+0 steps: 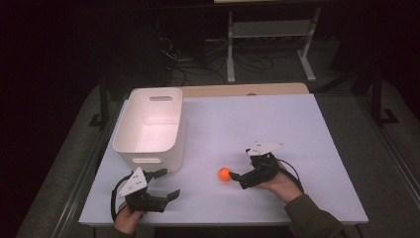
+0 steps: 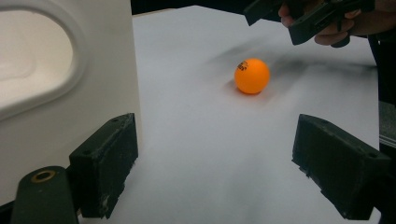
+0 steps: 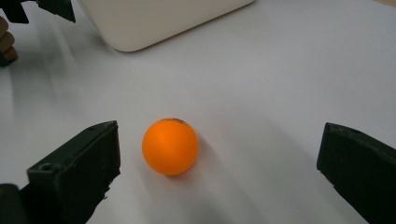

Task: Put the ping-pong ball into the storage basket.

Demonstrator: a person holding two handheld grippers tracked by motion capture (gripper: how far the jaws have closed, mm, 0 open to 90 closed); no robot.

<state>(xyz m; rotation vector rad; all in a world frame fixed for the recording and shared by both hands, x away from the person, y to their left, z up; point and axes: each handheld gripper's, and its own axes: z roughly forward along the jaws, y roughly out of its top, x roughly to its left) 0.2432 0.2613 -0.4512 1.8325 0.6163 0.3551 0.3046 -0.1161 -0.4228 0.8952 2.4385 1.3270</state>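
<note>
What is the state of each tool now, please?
Left tool: open, holding nothing.
Right tool: open, the orange ball between its jaws, not gripped.

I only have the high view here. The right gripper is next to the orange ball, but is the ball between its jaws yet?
Observer: Yes. In the right gripper view the orange ball lies between the open jaws of the right gripper, nearer one jaw, touching neither.
Operator: Any marking on the ball?
Observer: The left gripper view shows small dark print on it.
Operator: And the left gripper?
Observer: The left gripper is open, beside the white bin wall.
</note>
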